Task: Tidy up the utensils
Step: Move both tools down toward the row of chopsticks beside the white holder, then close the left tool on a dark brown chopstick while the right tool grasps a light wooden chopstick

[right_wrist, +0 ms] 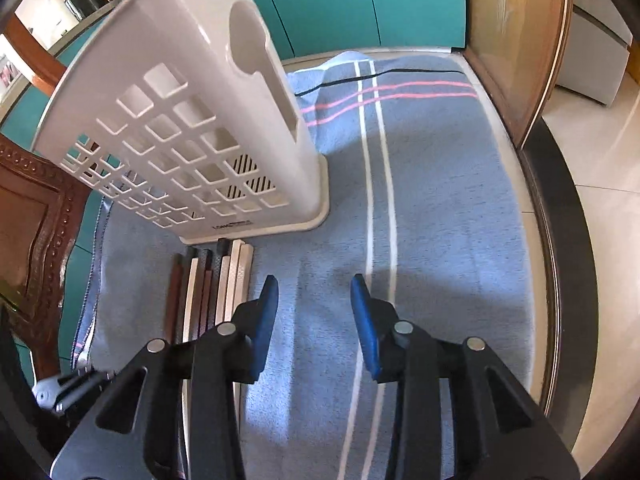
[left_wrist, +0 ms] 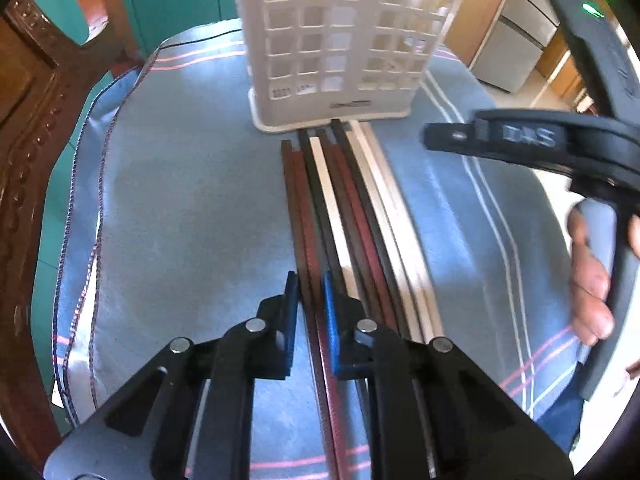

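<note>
Raised lettering "DAS" on black arm of right gripper body [left_wrist: 530, 136], right side of left wrist view. Small dark brand mark on base rim of white utensil basket [left_wrist: 352, 105], far centre; too small to read. Same mark on basket base in right wrist view [right_wrist: 232, 225], blurred, illegible. No other text, numbers or signs legible.

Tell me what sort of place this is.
Most likely a home dining or kitchen area. A table covered with a blue striped cloth holds a white slotted utensil holder and a row of chopsticks; a carved wooden chair stands beside it, with teal cabinets behind.
</note>
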The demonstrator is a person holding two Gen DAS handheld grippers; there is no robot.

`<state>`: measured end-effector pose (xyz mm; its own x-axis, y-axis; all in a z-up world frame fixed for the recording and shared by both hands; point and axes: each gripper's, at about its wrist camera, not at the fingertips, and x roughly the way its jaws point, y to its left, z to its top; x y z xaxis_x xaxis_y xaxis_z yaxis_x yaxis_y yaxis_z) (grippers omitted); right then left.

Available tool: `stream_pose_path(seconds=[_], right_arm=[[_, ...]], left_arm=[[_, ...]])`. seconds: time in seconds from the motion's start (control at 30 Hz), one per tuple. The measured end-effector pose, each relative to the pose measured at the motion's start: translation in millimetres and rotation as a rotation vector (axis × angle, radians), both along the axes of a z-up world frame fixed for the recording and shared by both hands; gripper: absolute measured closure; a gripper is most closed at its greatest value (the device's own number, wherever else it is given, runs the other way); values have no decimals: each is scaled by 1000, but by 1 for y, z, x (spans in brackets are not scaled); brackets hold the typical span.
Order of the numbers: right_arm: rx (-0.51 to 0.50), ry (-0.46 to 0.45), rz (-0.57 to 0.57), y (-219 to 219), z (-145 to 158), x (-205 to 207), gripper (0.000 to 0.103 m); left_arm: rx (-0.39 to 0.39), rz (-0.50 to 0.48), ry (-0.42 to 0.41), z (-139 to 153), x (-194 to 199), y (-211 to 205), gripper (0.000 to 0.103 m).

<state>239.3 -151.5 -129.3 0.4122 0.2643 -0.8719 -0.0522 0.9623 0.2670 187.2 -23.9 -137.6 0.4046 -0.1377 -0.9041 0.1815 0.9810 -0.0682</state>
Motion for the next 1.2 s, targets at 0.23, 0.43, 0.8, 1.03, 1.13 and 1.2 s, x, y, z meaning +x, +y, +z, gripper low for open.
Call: stream_pose_path(seconds=[0.23,0.43,0.8,1.03,1.13,1.2], right_arm=[[-19,-8,45,26,-6,0,65],[-113,-36,62,61,-12,5,59],[-201,-95,168,94,-7,-13,97],[-221,-83,101,72,-3,-14,96],[-175,-76,115,71,-5,-17,86],[-175,-79,128,64,-5,-20,81]], left_arm=[[8,39,-55,21,-4,17,90],[3,85,-53,28,-7,41,76],[15,106,-32,14,-9,51,60],[24,96,-21,-1,3,43,58],[21,105,-15,0,7,44,66],[13,109,-8,-2,10,44,67]])
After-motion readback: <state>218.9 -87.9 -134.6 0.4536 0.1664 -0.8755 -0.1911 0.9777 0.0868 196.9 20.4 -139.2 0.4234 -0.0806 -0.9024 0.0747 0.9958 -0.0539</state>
